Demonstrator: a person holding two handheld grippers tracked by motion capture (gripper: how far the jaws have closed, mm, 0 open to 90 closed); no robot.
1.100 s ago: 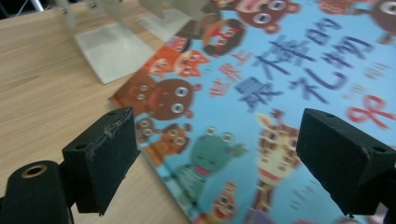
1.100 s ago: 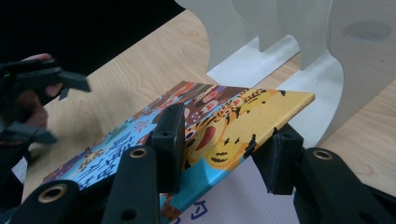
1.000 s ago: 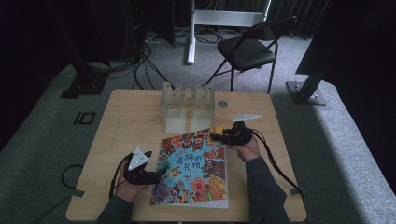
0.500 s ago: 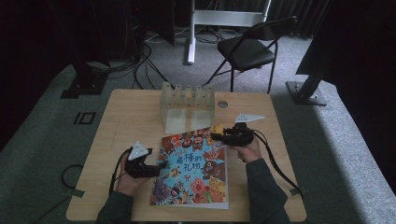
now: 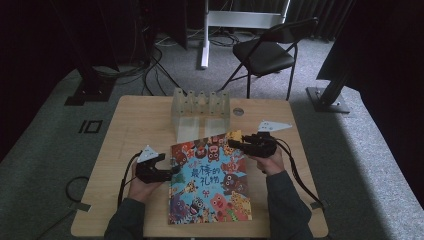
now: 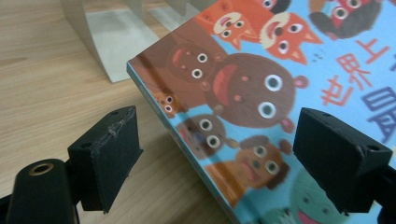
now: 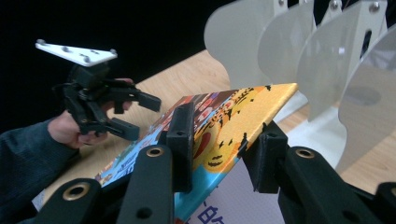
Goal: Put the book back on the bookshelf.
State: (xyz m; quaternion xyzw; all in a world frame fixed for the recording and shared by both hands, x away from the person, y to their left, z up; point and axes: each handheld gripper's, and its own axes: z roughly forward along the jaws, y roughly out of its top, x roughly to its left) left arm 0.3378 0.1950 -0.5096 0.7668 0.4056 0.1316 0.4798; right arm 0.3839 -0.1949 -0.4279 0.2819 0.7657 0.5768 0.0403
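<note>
At the left edge of the picture book [image 5: 210, 182] your left gripper [image 5: 167, 172] waits with its jaws wide apart; in the left gripper view the book's near edge runs between the pads [image 6: 108, 149] without touching either, so nothing is held on that side yet. Moving right, the book lies mid-table [image 5: 125, 125], cover up, just in front of the white slotted rack [image 5: 200, 107]; its long axis runs from your side toward the rack, leaning a little to the right, title reading from your seat. Further right, your right gripper [image 5: 240, 145] is clamped on the book's far right corner; its jaws have just been closing, and the right gripper view shows that orange corner [image 7: 243, 116] pinched between the pads and raised off the table.

Expect a thin, stiff hardback, light but wide, with a glossy cover that will probably slip under a shallow pinch; a single corner grip will likely let it swing or sag, so bite deeper on the edge and let your left jaws take the opposite long edge near its middle before lifting it toward the rack's slots.
</note>
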